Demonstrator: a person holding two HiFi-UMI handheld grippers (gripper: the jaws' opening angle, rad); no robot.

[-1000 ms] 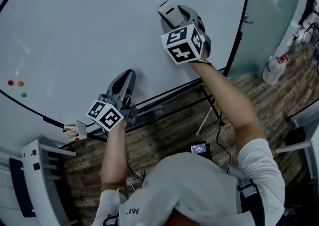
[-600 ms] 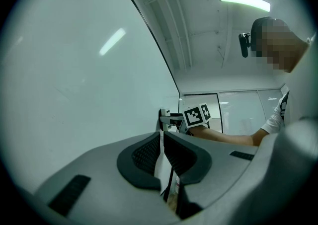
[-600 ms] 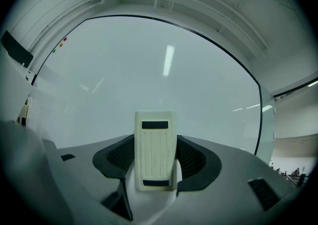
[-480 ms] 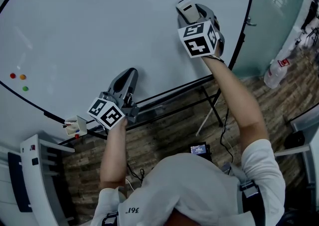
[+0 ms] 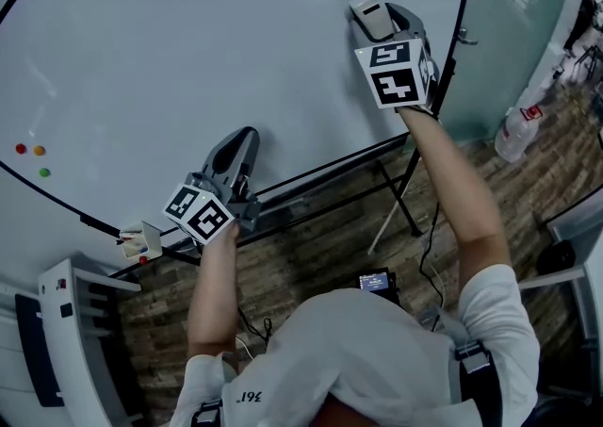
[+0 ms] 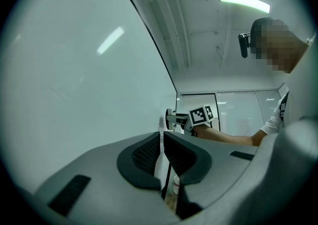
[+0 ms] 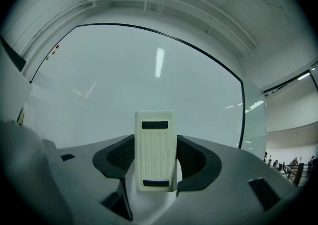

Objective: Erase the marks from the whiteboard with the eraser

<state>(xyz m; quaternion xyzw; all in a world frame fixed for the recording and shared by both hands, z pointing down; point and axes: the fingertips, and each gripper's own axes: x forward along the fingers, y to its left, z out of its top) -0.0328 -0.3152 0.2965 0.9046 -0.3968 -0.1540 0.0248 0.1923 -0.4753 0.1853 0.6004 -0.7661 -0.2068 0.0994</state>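
The whiteboard [image 5: 236,48] stands on thin metal legs [image 5: 391,213] on a wood-plank floor [image 5: 311,246]. At its left side cling three small round magnets [image 5: 39,150], red, orange and green. The eraser [image 5: 373,15] lies flat against it near the right edge.

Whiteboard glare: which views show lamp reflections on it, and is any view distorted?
Right gripper view: a bright vertical streak reflects on the whiteboard. Left gripper view: a slanted streak, plus a lit ceiling lamp. Head view: only faint glare; the board's edge bows from the wide lens.
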